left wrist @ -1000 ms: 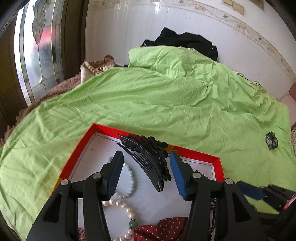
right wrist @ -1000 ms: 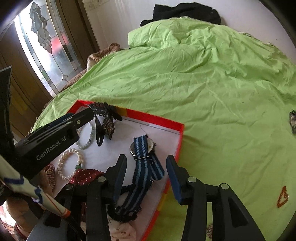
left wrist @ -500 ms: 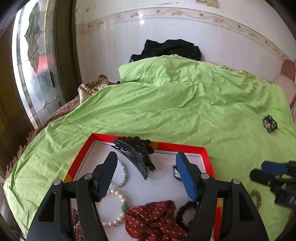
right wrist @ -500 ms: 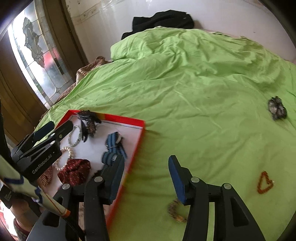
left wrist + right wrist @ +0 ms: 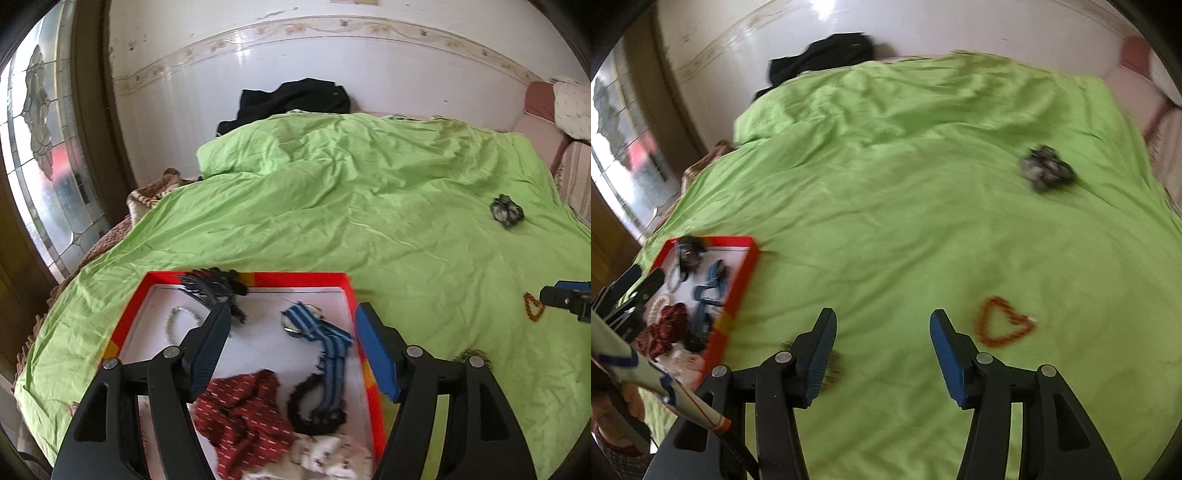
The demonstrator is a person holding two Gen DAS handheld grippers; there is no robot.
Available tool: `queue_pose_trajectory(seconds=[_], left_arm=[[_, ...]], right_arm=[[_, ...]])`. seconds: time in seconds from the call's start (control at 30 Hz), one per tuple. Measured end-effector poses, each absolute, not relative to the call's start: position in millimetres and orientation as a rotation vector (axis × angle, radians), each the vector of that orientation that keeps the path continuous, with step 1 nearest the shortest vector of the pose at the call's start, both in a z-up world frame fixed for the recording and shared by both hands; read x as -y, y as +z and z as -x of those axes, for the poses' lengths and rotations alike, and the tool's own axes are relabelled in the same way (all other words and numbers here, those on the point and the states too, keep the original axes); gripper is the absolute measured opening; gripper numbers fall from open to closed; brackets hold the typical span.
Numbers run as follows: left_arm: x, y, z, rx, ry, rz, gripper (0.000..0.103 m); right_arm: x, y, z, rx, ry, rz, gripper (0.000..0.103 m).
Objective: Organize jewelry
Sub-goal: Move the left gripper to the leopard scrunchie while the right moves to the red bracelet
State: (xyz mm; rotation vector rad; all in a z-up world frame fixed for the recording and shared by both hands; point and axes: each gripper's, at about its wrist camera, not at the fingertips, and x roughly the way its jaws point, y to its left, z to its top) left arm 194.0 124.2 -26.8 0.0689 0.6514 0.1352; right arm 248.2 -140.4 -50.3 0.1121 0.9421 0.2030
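Since a second ago we have swung our right gripper (image 5: 882,347) away from the red-rimmed white tray (image 5: 347,291) toward the orange beaded bracelet (image 5: 1003,326) on the green bedsheet (image 5: 886,206); our left gripper (image 5: 291,347) has pulled back above the tray. Both jaws gape wide, empty. Inside the tray lie the blue striped watch (image 5: 317,332), black comb (image 5: 214,288) and red dotted scrunchie (image 5: 243,410); well right of it the bracelet and a dark scrunchie (image 5: 1047,168) remain. No writing is legible.

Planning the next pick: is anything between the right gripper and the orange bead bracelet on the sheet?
Nothing visible. The right gripper is open and empty, and only bare green sheet lies between it and the orange bead bracelet, just right of its fingers.
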Motion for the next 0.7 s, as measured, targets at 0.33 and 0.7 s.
queue_pose_trajectory(seconds=[0.33, 0.7], left_arm=[[-71.8, -23.5, -180.9, -0.673, 0.011, -0.064, 0.069], [-38.2, -61.9, -194.3, -0.859, -0.112, 0.148, 0.069]], right_arm=[[235.5, -73.5, -232.3, -0.957, 0.073, -0.222, 0.057], [282.7, -95.1, -232.6, -0.956, 0.053, -0.294, 0.057]])
